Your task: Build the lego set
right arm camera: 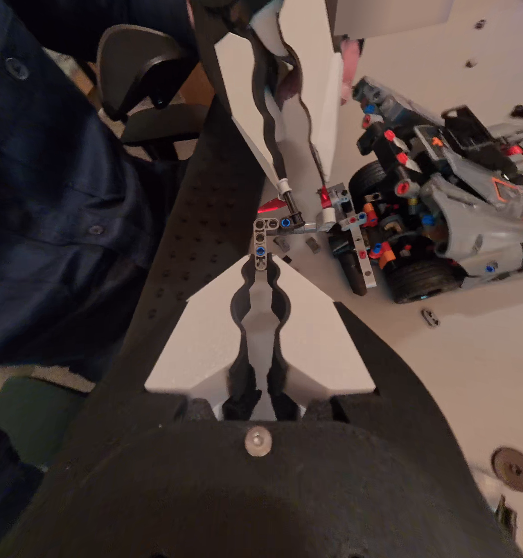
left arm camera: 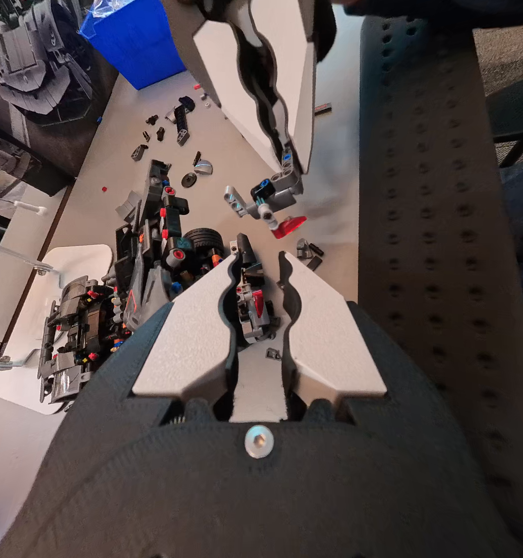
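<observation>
White tabletop [left arm camera: 329,211], scattered with small dark lego bits; blue bin [left arm camera: 139,45] at 11 o'clock, perforated black chair back [left arm camera: 429,241] along 3 o'clock.

Left wrist view: left gripper [left arm camera: 260,262] low centre, jaws narrowly apart, nothing between them. Half-built grey-black lego car [left arm camera: 157,241] lies at 9 o'clock, just beside the left finger; a second dark chunk of the model [left arm camera: 73,332] sits on a white tray [left arm camera: 82,256] at 8 o'clock. Right gripper [left arm camera: 290,163] comes in from 12 o'clock, pinching a grey L-shaped beam assembly [left arm camera: 272,196] held above the table; red wedge piece [left arm camera: 288,226] hangs at its lower end. A small grey-red sub-build [left arm camera: 254,311] shows through the left gripper's gap.

Right wrist view: right gripper [right arm camera: 260,259] closed on the grey L-beam's [right arm camera: 260,238] short leg. Left gripper [right arm camera: 302,187] reaches down from 12 o'clock, tips apart, touching the assembly's far end, which partly hides it. Car [right arm camera: 450,211] at 2 o'clock shows its black wheels [right arm camera: 420,280]. Dark blue sleeve [right arm camera: 43,211] fills 9 o'clock; round dark disc [right arm camera: 510,469] at 4 o'clock.
</observation>
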`<state>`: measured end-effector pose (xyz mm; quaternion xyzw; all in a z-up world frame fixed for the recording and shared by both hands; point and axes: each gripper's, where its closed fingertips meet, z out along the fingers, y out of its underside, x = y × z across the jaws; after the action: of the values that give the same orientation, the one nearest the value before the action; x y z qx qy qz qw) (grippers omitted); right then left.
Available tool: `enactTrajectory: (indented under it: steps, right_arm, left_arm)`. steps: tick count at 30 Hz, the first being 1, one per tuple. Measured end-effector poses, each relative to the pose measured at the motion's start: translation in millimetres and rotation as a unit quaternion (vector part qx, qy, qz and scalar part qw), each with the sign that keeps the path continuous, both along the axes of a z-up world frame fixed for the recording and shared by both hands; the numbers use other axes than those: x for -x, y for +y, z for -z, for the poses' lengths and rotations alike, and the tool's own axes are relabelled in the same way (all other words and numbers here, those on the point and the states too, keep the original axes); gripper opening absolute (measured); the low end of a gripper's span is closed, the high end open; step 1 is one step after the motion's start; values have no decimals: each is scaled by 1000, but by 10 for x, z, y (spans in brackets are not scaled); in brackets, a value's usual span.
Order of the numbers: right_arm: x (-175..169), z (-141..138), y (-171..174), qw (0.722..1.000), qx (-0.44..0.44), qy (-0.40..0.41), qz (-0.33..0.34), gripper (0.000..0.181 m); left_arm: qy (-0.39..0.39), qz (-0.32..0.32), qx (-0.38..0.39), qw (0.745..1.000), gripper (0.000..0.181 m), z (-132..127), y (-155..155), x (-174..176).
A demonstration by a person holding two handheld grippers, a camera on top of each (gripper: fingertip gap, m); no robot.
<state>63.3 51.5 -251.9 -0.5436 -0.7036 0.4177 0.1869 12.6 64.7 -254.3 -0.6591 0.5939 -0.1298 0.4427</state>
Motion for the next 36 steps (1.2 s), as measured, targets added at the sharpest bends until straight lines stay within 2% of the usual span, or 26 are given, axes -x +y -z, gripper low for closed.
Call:
enactTrajectory:
  steps: [4,9,13,15,21,29,36]
  right_arm:
    - [4,-45,-64,996,45,-1,-77,4]
    - [42,-208,-194,978,127,74,-151,4]
    - [25,-154,-283,971,151,68,-170,4]
    - [17,-167,-284,968,167,71,-172,4]
    - [-18,-209,-300,959,203,74,-185,5]
    - [-77,-237,-295,951,229,73,-195,4]
    - [-107,-155,-445,949,218,47,-223,4]
  left_arm:
    - [4,-5,-29,1000,30,4,27,-46]
    - [18,-17,-70,997,45,23,79,-94]
    - [16,7,-111,994,39,-37,1,-180]
    - [26,29,-134,990,27,-29,-64,-218]
    - [12,42,-149,988,23,-90,-114,-251]
    - [7,47,-157,986,22,-131,-144,-277]
    - [18,67,-162,984,34,-90,-204,-311]
